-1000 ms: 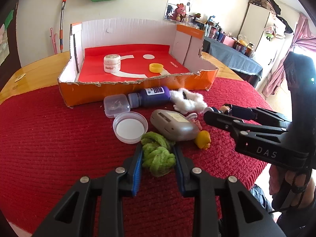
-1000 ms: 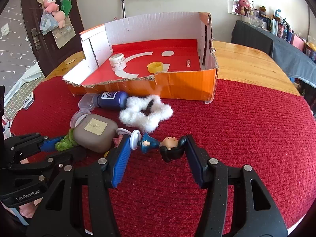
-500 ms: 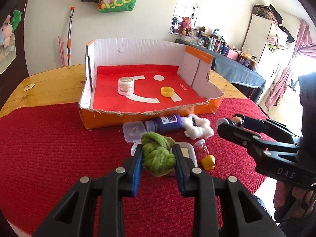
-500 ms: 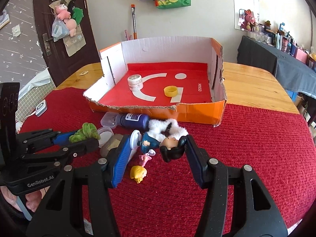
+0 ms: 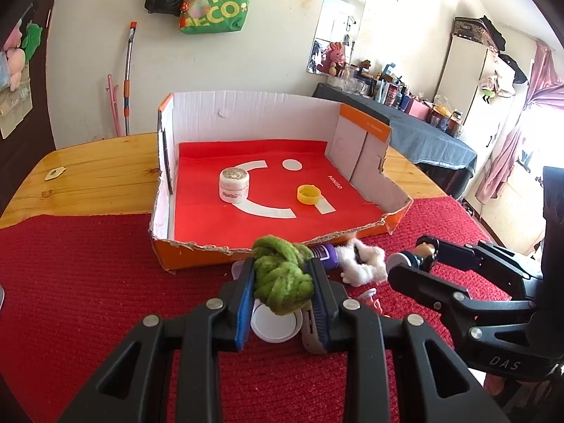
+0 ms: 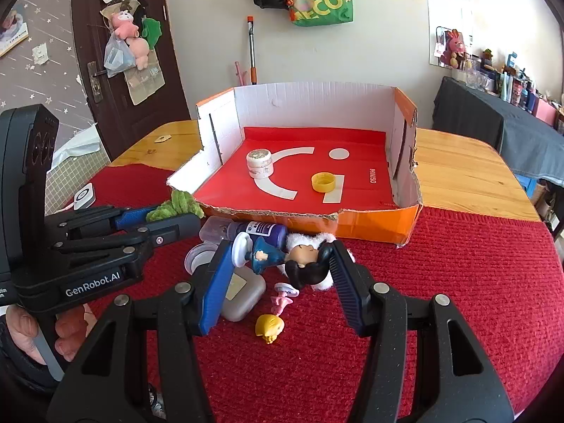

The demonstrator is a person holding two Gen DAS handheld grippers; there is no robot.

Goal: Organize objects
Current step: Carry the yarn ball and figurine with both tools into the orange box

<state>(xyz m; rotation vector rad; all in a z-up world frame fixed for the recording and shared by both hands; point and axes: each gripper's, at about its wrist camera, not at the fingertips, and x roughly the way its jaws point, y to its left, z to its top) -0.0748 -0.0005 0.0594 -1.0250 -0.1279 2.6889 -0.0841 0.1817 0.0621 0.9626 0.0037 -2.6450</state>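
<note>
From the left wrist view, the left gripper [image 5: 282, 292] has its jaws clamped on a green fuzzy knot [image 5: 282, 283], held clear above the red cloth on the tabletop [image 5: 88, 282] just short of the cardboard box [image 5: 197, 252]. To do this well, I'd say carry it over the torn front wall before letting go, and set it down away from the white jar [image 5: 234, 185] and yellow cap [image 5: 307, 194] already inside. The gripper tilts downward toward the box.

From the right wrist view, the right gripper [image 6: 282, 264] is clamped end to end on a small doll figure [image 6: 278, 257], lifted over the leftover clutter, angled down likewise. A hand [image 6: 67, 328] grips the other tool's handle.
</note>
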